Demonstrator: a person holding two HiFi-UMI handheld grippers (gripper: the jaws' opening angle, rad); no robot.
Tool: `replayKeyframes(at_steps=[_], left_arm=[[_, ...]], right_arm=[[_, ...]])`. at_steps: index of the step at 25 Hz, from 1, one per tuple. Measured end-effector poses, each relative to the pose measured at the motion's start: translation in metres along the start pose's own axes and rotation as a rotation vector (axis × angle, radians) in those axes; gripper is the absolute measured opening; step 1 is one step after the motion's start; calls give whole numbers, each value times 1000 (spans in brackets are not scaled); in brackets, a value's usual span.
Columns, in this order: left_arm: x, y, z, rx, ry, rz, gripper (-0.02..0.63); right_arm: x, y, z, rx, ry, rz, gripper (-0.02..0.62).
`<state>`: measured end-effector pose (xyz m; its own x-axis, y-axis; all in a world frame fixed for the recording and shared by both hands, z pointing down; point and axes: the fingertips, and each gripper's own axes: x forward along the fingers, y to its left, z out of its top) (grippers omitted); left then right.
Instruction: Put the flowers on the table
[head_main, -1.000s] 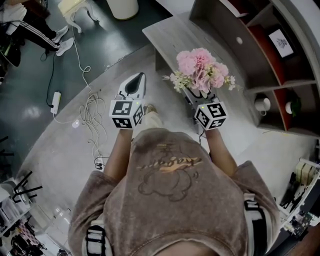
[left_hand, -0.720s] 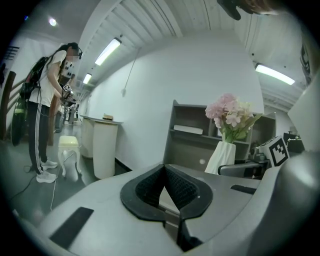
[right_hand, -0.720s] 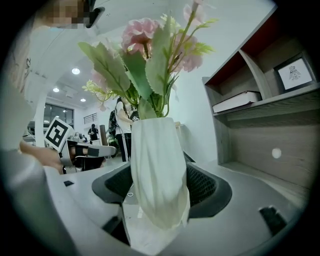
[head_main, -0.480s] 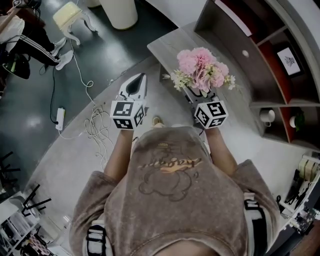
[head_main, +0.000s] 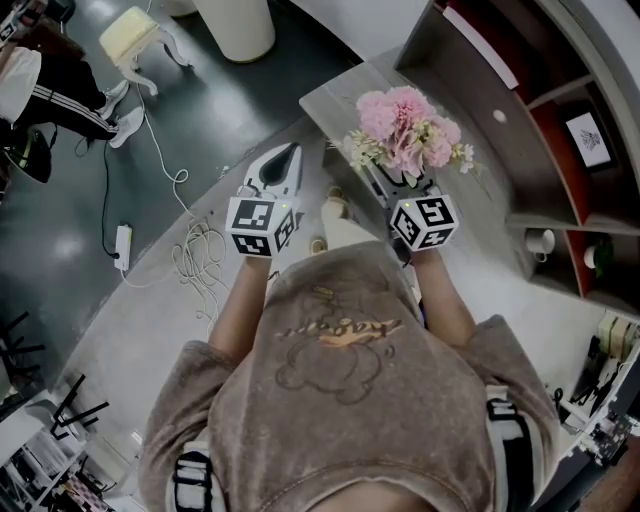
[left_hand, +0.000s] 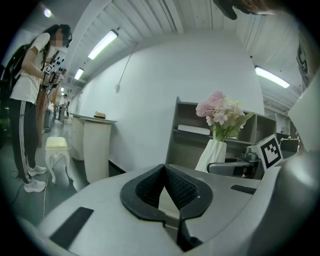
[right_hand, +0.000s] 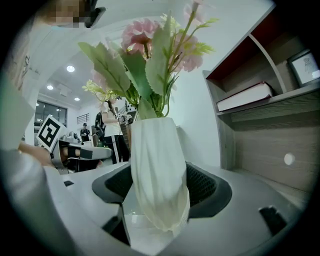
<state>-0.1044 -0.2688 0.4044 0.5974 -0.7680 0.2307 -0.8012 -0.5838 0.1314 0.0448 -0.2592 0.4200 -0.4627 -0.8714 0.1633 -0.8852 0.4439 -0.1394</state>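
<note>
Pink and white flowers (head_main: 405, 125) stand in a white twisted vase (right_hand: 157, 170), and my right gripper (head_main: 398, 185) is shut on that vase. In the right gripper view the vase fills the gap between the dark pads (right_hand: 202, 185), with the leaves and blooms (right_hand: 145, 40) rising above. The bouquet hangs over the near end of the grey wooden table (head_main: 345, 95). My left gripper (head_main: 288, 155) is shut on nothing, held level to the left of the flowers over the floor. From the left gripper view the flowers (left_hand: 220, 110) and the vase (left_hand: 212, 155) show to the right.
A shelf unit (head_main: 520, 110) with a book (right_hand: 247, 96), a framed picture and a mug (head_main: 540, 242) stands right of the table. Cables (head_main: 200, 250) and a power strip (head_main: 122, 245) lie on the floor at left. A white pedestal (head_main: 235, 25), a small stool (head_main: 135, 30) and a person (head_main: 50, 90) are farther off.
Both grippers and the flowers have moved forward, and the table and shelf unit now sit nearer. The right gripper's hold on the vase is unchanged.
</note>
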Motion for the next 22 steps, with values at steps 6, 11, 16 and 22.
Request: replayKeyframes(at_steps=[6, 11, 16, 22], left_arm=[[25, 20, -1, 8, 6, -9, 18], [43, 37, 0, 3, 20, -10, 18], [71, 49, 1, -12, 34, -8, 18], [98, 65, 2, -21, 60, -15, 18]], right_arm=[[38, -11, -2, -14, -4, 7, 328], [70, -21, 1, -21, 4, 11, 328], [100, -43, 5, -29, 6, 17, 328], [139, -70, 6, -30, 10, 3, 328]])
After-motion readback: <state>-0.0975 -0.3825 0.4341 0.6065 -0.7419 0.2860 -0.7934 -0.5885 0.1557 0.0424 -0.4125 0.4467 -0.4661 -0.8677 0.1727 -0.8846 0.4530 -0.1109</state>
